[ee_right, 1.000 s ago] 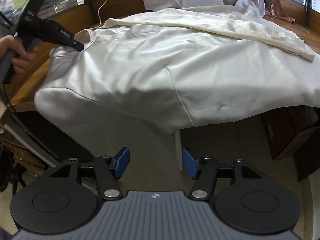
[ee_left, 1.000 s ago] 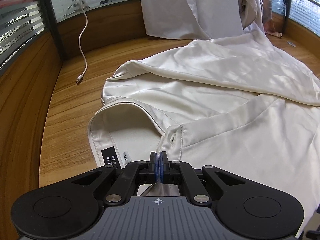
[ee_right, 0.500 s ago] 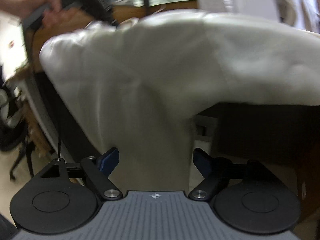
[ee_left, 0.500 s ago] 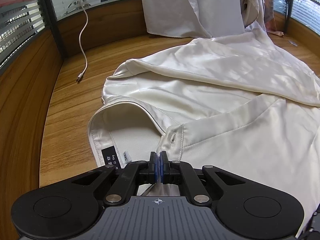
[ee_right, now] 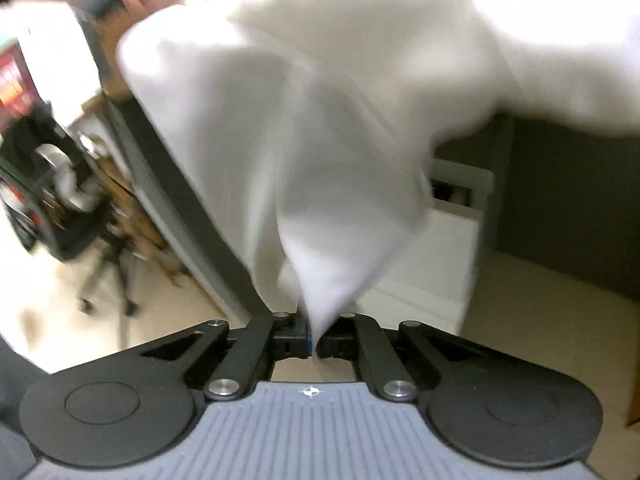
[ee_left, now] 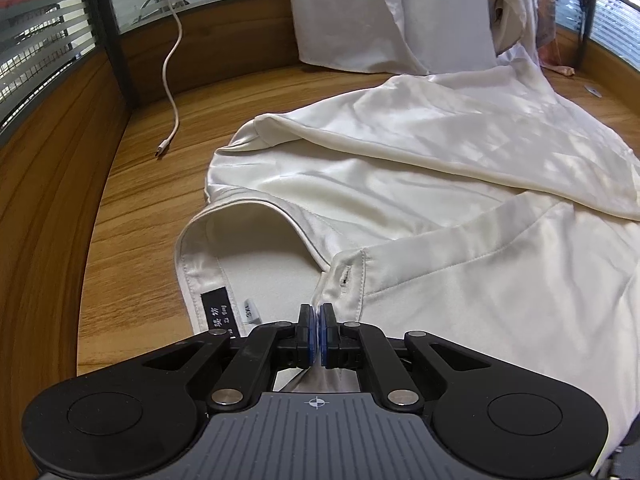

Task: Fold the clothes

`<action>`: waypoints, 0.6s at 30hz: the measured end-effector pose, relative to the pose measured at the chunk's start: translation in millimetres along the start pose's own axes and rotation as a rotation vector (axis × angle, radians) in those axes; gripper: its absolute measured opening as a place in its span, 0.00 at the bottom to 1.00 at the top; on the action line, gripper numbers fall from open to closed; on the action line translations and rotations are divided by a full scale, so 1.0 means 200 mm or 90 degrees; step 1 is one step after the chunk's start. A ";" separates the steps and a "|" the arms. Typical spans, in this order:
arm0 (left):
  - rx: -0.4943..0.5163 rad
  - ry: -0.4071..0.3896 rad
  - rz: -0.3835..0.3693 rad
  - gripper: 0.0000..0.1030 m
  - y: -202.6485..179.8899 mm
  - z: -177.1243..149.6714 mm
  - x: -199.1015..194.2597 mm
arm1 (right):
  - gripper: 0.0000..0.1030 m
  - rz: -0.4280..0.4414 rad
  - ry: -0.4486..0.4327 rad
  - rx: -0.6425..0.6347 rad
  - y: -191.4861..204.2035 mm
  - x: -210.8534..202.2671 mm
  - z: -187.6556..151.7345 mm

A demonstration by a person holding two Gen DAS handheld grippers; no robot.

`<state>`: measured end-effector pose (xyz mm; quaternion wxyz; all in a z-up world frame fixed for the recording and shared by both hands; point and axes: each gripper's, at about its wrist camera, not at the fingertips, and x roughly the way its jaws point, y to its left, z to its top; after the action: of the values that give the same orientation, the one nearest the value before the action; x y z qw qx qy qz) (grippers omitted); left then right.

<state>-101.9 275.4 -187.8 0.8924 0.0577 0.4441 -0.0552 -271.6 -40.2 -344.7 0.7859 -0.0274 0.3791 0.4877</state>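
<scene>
Pinching the cream shirt (ee_left: 400, 200) between both grippers' closed fingers (ee_left: 306, 330).

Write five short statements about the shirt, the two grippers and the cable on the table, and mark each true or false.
1. The left gripper is shut on the cream shirt beside its collar. True.
2. The right gripper hangs open with nothing between its fingers. False: it is shut on a hanging corner of the shirt.
3. A white cable lies on the wooden table, apart from the shirt. True.
4. The shirt is already folded into a neat square. False: it lies spread and rumpled, part of it hanging off the table edge.
5. The black label sits outside on a sleeve. False: it is inside the collar.
</scene>
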 end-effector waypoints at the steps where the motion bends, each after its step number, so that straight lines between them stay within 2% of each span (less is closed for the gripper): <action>1: -0.001 -0.001 -0.006 0.06 0.00 0.00 -0.01 | 0.02 0.023 -0.008 0.015 0.03 -0.06 0.02; 5: -0.011 -0.045 -0.034 0.10 0.01 0.00 -0.15 | 0.02 0.107 -0.047 0.066 0.13 -0.31 0.14; 7: -0.016 -0.073 -0.056 0.17 0.01 -0.01 -0.26 | 0.02 0.131 -0.062 0.080 0.17 -0.43 0.22; 11: 0.000 -0.115 -0.112 0.21 0.01 -0.09 -0.53 | 0.02 0.160 -0.082 0.093 0.24 -0.58 0.38; 15: 0.018 -0.113 -0.157 0.24 -0.05 -0.25 -0.76 | 0.02 0.171 -0.089 0.081 0.27 -0.65 0.49; 18: 0.046 -0.101 -0.172 0.31 -0.13 -0.39 -0.89 | 0.02 0.183 -0.090 0.077 0.29 -0.68 0.53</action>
<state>-273.7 270.1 -94.3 0.9065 0.0249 0.3737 -0.1948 -289.3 -68.8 -165.6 0.7331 0.1087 0.3511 0.5722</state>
